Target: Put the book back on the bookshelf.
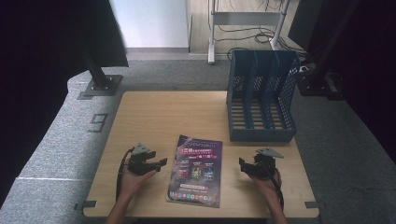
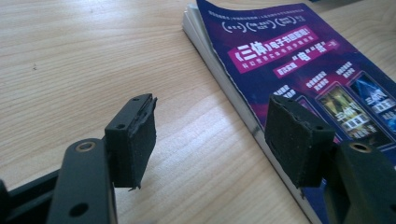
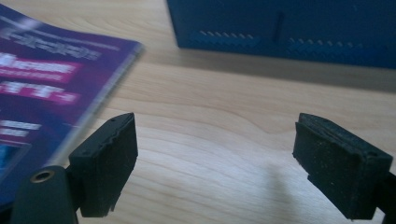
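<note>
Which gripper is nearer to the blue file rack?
Right. The right gripper sits just in front of the file rack; the left gripper lies across the magazine, farther away.

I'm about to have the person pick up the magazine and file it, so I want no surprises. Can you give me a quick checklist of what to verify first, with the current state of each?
1. Left gripper open and holding nothing: ok.
2. Right gripper open and holding nothing: ok.
3. Magazine lies flat on the table between the two grippers, with nothing on top of it: ok.
4. Magazine's near edge within the left gripper's reach, one jaw already over the cover: ok.
5. Blue file holder upright, its slots free: ok.
6. Magazine's thickness fits a slot: cannot tell.
</note>
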A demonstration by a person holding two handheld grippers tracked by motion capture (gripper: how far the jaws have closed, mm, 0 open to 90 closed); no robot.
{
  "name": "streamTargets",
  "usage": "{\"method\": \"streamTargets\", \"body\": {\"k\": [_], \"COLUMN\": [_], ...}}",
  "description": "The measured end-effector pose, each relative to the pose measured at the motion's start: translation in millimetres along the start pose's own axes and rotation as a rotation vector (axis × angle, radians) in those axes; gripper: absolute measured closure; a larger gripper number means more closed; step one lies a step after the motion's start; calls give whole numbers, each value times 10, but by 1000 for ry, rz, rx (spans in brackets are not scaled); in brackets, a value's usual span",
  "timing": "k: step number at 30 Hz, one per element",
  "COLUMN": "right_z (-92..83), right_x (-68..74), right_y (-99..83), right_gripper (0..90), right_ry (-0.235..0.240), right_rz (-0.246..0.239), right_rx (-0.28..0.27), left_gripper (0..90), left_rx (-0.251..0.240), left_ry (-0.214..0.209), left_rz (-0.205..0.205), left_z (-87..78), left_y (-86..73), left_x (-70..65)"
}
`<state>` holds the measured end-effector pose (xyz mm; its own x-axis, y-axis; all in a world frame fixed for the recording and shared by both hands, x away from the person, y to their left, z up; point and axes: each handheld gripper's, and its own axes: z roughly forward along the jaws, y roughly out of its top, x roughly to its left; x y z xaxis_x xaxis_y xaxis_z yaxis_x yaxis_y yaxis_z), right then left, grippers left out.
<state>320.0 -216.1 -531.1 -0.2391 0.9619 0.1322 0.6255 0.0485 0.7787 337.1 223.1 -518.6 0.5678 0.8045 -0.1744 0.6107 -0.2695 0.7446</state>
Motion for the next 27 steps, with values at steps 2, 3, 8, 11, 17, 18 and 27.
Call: {"method": "streamTargets", "body": {"k": [2, 3, 8, 11, 17, 18, 27], "right_z": [-24, -60, -113, -132, -141, -148, -93], "right_x": [20, 50, 111, 182, 358, 390, 659], "right_y": [10, 28, 62, 98, 221, 244, 314], "right_gripper": [140, 147, 156, 160, 161, 162, 164], "right_ry": [-2, 5, 26, 35, 59, 61, 109], "right_rz": [-10, -12, -11, -27, -64, -70, -95], "right_rx": [-10, -28, -56, -70, -78, -84, -94], "left_gripper": [344, 344, 345, 346, 346, 345, 348], "left_rx": [1, 0, -2, -10, -13, -15, -34], "left_ry": [1, 2, 1, -2, -18, -18, -30], "left_rz": [0, 0, 3, 4, 9, 8, 29], "left_z": [5, 15, 21, 12, 8, 5, -38], "left_y": [1, 3, 4, 13, 19, 19, 32], "left_x": [3, 3, -10, -26, -65, -71, -151]}}
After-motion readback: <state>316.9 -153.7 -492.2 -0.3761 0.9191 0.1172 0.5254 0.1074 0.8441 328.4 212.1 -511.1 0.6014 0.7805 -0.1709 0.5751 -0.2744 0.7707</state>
